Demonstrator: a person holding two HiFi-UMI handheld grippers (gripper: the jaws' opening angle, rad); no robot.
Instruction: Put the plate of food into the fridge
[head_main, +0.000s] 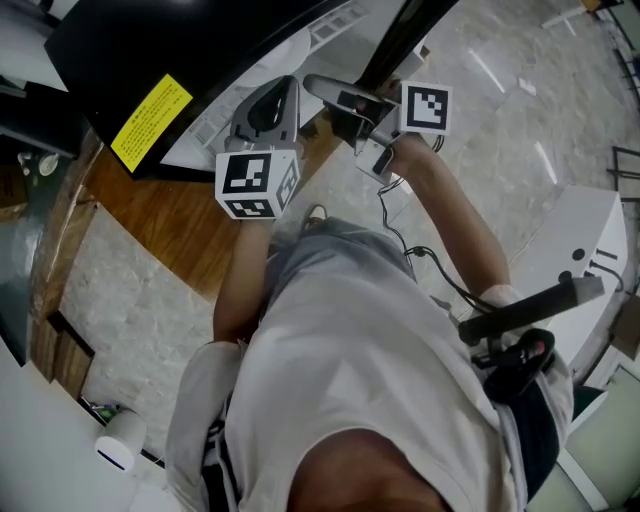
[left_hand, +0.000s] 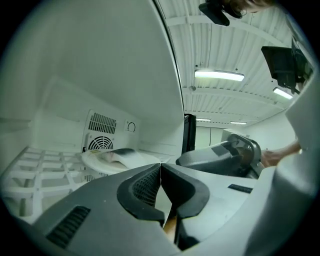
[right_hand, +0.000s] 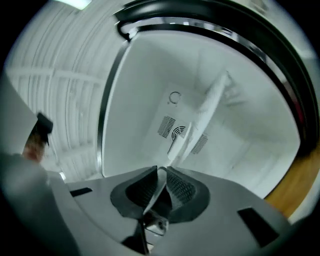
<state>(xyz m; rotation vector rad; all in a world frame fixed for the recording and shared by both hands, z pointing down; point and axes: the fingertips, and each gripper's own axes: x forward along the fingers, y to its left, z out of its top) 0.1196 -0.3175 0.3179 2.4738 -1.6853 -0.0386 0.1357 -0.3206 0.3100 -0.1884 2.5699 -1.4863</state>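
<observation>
A white plate of food (left_hand: 112, 159) lies on a white wire shelf (left_hand: 35, 167) inside the fridge, in front of the round vent on the back wall. In the right gripper view, which is rolled, the plate (right_hand: 200, 117) shows edge-on. My left gripper (left_hand: 160, 166) points level into the fridge a little short of the plate; its tips touch with nothing between them. My right gripper (right_hand: 161, 172) is also held back from the plate, its jaws a narrow slit apart and empty. Both grippers (head_main: 272, 100) (head_main: 330, 92) sit side by side at the fridge opening.
The black fridge door (head_main: 200, 60) with a yellow sticker (head_main: 150, 120) stands open at the upper left. A wooden floor strip (head_main: 170, 215) and pale stone floor lie below. White fridge walls (left_hand: 100, 75) close in on both sides. A white appliance (head_main: 590, 250) stands at the right.
</observation>
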